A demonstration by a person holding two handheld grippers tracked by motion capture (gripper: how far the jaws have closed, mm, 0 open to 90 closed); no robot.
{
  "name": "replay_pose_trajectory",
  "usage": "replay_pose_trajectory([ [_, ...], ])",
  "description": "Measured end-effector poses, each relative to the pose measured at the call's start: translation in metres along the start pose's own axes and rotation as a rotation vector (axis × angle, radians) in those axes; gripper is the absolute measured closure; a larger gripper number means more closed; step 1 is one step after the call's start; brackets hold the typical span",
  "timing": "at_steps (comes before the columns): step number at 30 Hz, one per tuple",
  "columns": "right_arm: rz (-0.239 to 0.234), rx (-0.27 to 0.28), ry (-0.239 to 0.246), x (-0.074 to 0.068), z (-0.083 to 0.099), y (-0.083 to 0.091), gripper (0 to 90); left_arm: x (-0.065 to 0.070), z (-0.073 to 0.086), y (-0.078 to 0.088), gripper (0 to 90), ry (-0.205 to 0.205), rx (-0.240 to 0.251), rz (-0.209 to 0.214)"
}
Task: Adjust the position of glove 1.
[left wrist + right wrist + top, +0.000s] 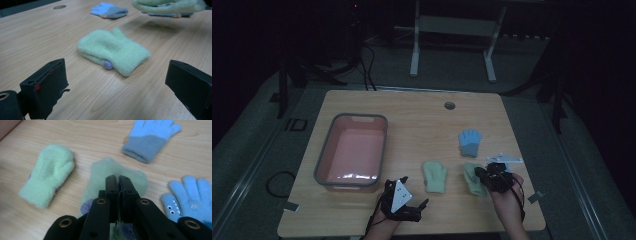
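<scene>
The left claw [404,192] is resting with jaws wide apart at the table's [422,115] near edge, just right of the pink tub [352,150]. Farther right, the right claw [117,182] is pinching a green mitten [110,173] off the wood. Its mate, the second green mitten [434,176], is lying between them. Beyond, a blue glove [470,142] is lying flat.

We see light wooden table [422,115], round cable hole [449,105] near far edge. On it: pink tub [332,137] at left, green mitten [435,176] lying flat mid-front, blue-grey glove [470,142] behind it, blue glove with cartoon face [192,197] at right.
</scene>
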State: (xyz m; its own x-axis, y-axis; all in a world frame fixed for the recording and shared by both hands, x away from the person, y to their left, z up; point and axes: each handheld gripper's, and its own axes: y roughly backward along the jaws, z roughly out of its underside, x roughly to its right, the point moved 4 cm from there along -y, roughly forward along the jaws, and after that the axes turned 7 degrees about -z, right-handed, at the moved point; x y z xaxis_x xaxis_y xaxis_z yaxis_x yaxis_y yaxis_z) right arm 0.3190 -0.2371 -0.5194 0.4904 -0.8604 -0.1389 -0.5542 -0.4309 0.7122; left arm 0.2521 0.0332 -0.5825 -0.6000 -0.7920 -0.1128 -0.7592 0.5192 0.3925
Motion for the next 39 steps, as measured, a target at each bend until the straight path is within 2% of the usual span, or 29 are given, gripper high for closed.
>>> replay_pose_trajectory([
  [6, 0.050, -0.030, 0.019, -0.008, -0.001, -0.018, 86.6, 0.000, 0.000, 0.000, 4.0, 0.001, 0.001, 0.005],
  [8, 0.038, -0.046, 0.016, -0.008, 0.000, -0.027, 86.6, 0.000, 0.000, 0.000, 4.0, 0.003, 0.001, 0.005],
  [10, 0.050, -0.061, 0.031, -0.009, 0.002, -0.036, 86.4, 0.000, 0.000, 0.000, 4.0, 0.003, 0.001, 0.006],
  [15, 0.031, -0.106, 0.054, -0.005, 0.011, -0.057, 84.4, 0.000, 0.000, 0.000, 4.0, 0.005, 0.001, 0.008],
  [19, 0.011, -0.117, 0.073, -0.003, 0.009, -0.059, 81.2, 0.000, 0.000, 0.000, 4.0, 0.004, 0.000, 0.007],
  [21, -0.002, -0.126, 0.085, -0.003, 0.008, -0.058, 76.5, 0.000, 0.000, 0.000, 3.9, 0.005, 0.000, 0.008],
  [25, -0.033, -0.101, 0.105, 0.002, 0.001, -0.045, 66.1, 0.000, 0.000, 0.000, 4.0, 0.004, 0.001, 0.007],
  [27, -0.061, -0.097, 0.110, 0.006, 0.001, -0.040, 64.5, 0.000, 0.000, 0.000, 4.0, 0.004, 0.000, 0.007],
  [28, -0.066, -0.110, 0.119, 0.007, 0.003, -0.040, 63.6, 0.000, 0.000, 0.000, 4.0, 0.004, -0.001, 0.008],
  [30, -0.107, -0.133, 0.142, 0.009, 0.008, -0.044, 62.3, -0.001, 0.000, 0.000, 4.0, 0.005, -0.001, 0.009],
  [32, -0.107, -0.153, 0.171, 0.012, 0.012, -0.048, 62.3, -0.001, 0.000, 0.000, 4.0, 0.005, -0.001, 0.008],
  [35, -0.123, -0.148, 0.205, 0.015, 0.016, -0.050, 61.6, 0.000, 0.000, 0.000, 4.0, 0.004, 0.001, 0.005],
  [37, -0.131, -0.146, 0.238, 0.014, 0.018, -0.050, 57.7, -0.001, 0.000, 0.000, 4.0, 0.006, 0.001, 0.004],
  [39, -0.131, -0.144, 0.250, 0.011, 0.020, -0.050, 52.7, -0.001, 0.000, 0.000, 4.0, 0.008, 0.000, 0.003],
])
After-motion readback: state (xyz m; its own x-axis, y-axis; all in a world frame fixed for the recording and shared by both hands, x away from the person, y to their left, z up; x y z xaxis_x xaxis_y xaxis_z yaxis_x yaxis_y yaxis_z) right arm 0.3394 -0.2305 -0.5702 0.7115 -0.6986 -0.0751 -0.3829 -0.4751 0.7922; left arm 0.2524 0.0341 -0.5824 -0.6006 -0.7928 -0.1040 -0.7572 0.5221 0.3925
